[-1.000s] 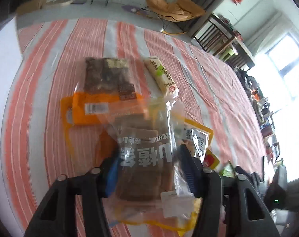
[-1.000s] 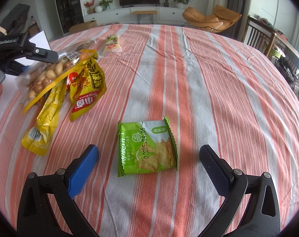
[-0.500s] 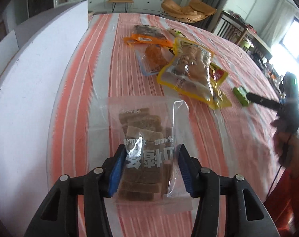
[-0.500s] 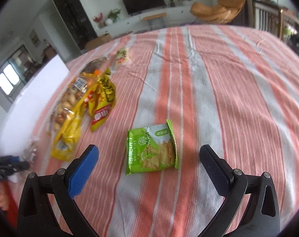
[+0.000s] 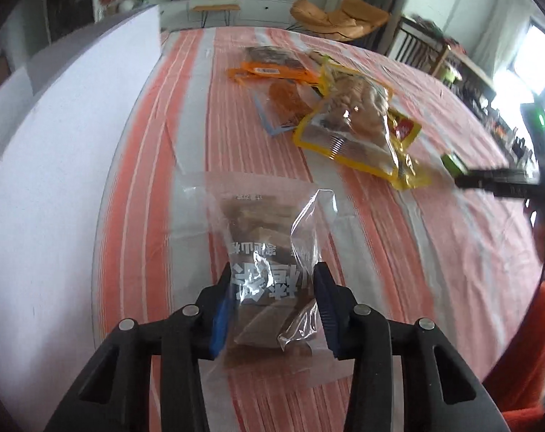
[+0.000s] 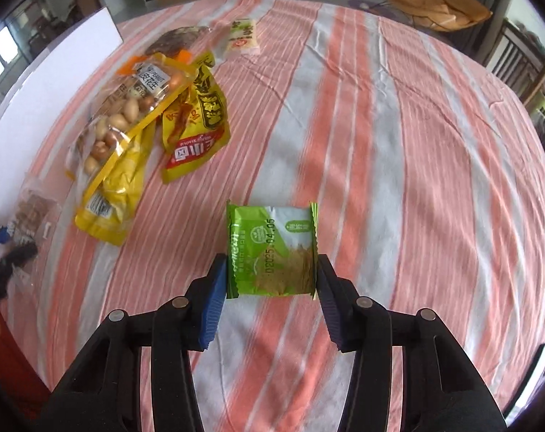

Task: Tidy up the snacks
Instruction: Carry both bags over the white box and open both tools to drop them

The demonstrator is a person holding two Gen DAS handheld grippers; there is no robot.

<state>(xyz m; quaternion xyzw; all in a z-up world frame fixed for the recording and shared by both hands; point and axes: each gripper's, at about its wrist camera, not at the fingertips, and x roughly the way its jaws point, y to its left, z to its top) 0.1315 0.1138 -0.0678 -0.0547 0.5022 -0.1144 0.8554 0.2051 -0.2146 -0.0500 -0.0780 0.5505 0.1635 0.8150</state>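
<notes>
1. My left tongs (image 5: 272, 306) have just been drawing together, and their blue pads (image 5: 220, 318) now press both sides of a clear bag of brown slices (image 5: 268, 270), which crumples between them.
2. That clear bag lies forward from the left tongs on the striped cloth (image 5: 434, 244), its far end flat and see-through.
3. Left of those tongs a white board (image 5: 56, 187) runs along the table edge, just beside the bag.
4. Ahead and to the right of the left tongs sits a heap: a yellow-edged peanut bag (image 5: 355, 126) on top, an orange packet (image 5: 268, 72) and a dark-filled one behind it.
5. My right tongs (image 6: 270, 298) have just been closing too; a green cracker packet (image 6: 272, 248) stands between the pads, its side edges right at them. I read them as touching, so clamped on the packet.
6. The packet's far half reaches forward past the fingertips, over a white stripe of the cloth.
7. Ahead and to the left of the right tongs lies the peanut bag, partly over a yellow pouch with a red label (image 6: 196, 126).
8. Farther ahead sits a small pale packet (image 6: 243, 36), apart from the heap.
9. At the far left edge of the right view I see the other tongs with the clear bag.
</notes>
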